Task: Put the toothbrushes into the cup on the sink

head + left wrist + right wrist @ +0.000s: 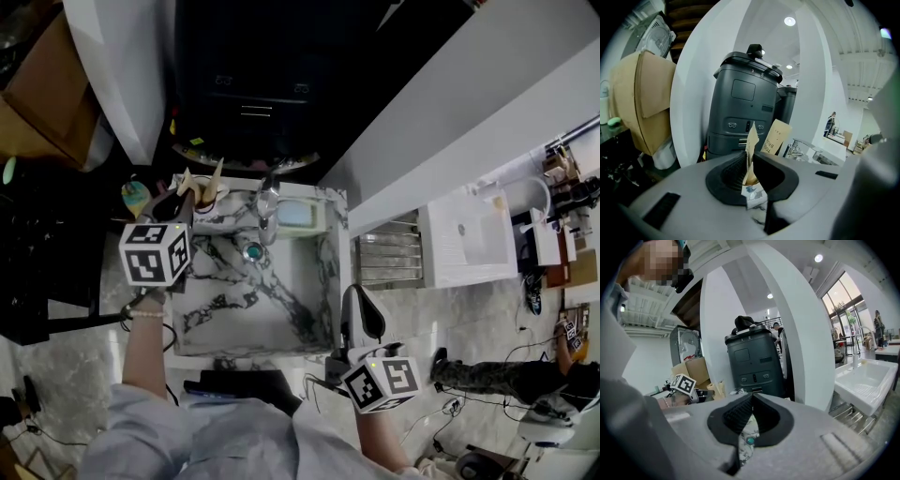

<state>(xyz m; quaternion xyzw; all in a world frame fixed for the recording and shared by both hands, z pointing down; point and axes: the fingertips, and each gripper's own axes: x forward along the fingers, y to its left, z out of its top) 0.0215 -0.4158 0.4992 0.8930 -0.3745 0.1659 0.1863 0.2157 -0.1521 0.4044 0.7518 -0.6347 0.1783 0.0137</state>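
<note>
Left gripper [749, 158] clenched on 1 paper-wrapped toothbrush [752, 138], upright at the cup [208, 199]; second packet [777, 137] stands beside it; right gripper [750, 401] closed, empty; insertion step, likely; next: release only once seated in the cup.

Left gripper [749, 153] pinches a paper-wrapped toothbrush [753, 136] before a grey machine [740, 101]

Cannot read print on the rear tan paper toothbrush sleeve [776, 137]. Cannot see the lower end of the pinched front sleeve [751, 140].
</note>
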